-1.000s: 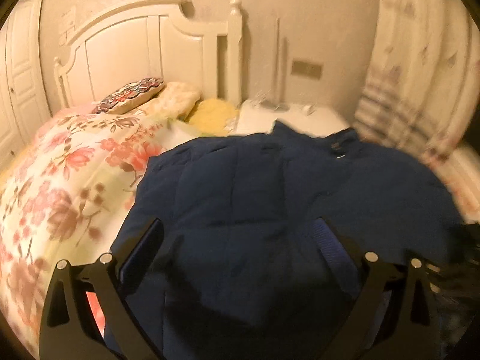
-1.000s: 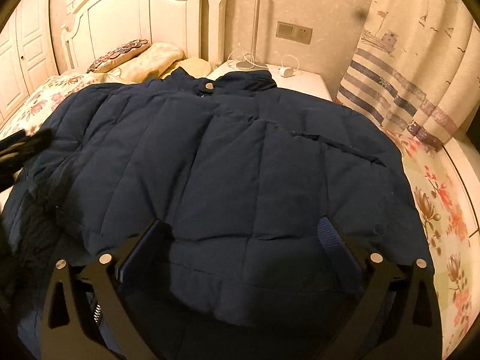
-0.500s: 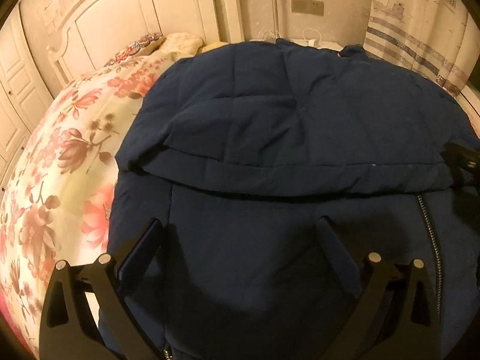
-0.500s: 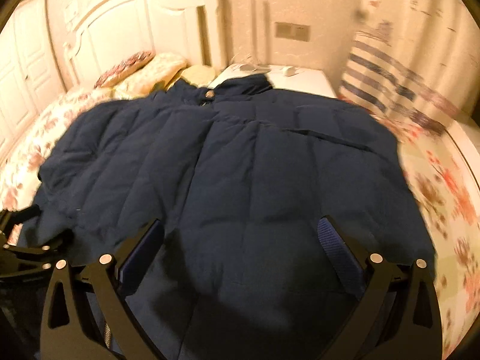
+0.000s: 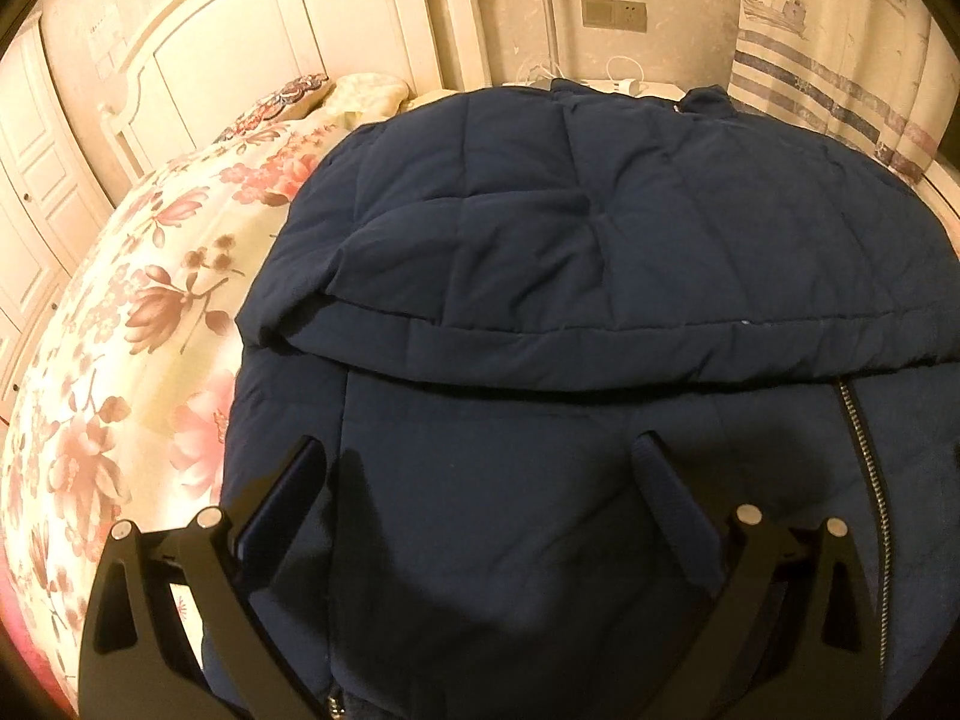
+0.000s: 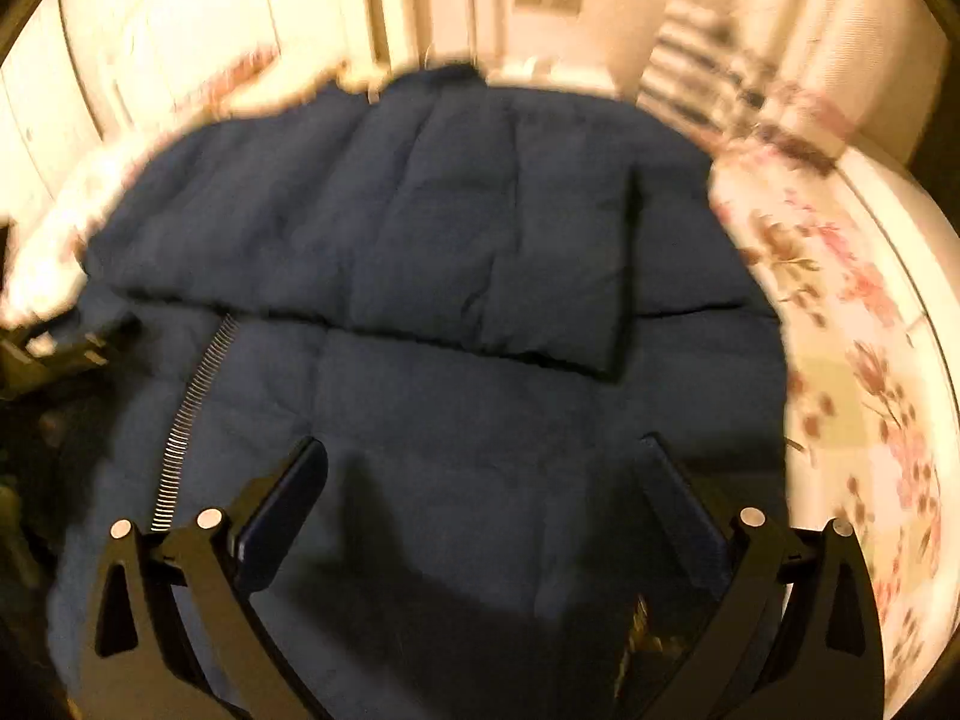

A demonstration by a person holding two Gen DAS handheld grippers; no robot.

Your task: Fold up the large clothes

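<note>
Here, the left gripper point(image 5: 480, 468) sits low in the frame, fingers spread wide, holding nothing, hovering over a navy puffer jacket point(image 5: 600, 252). The right gripper point(image 6: 483, 468) is likewise wide and empty. The jacket fills mid-frame on a floral bedspread point(image 5: 120, 360), collar toward the upper edge, long axis running bottom to top.

jacket point(image 5: 600, 228): matt navy quilted cloth, puffy, stitched seams | zipper point(image 5: 864, 468): shiny metal teeth | bedspread point(image 5: 138, 324): soft floral cloth | headboard point(image 5: 240, 54): smooth painted wood, cream | left gripper point(image 5: 480, 468): matt black plastic, bright metal pins
</note>
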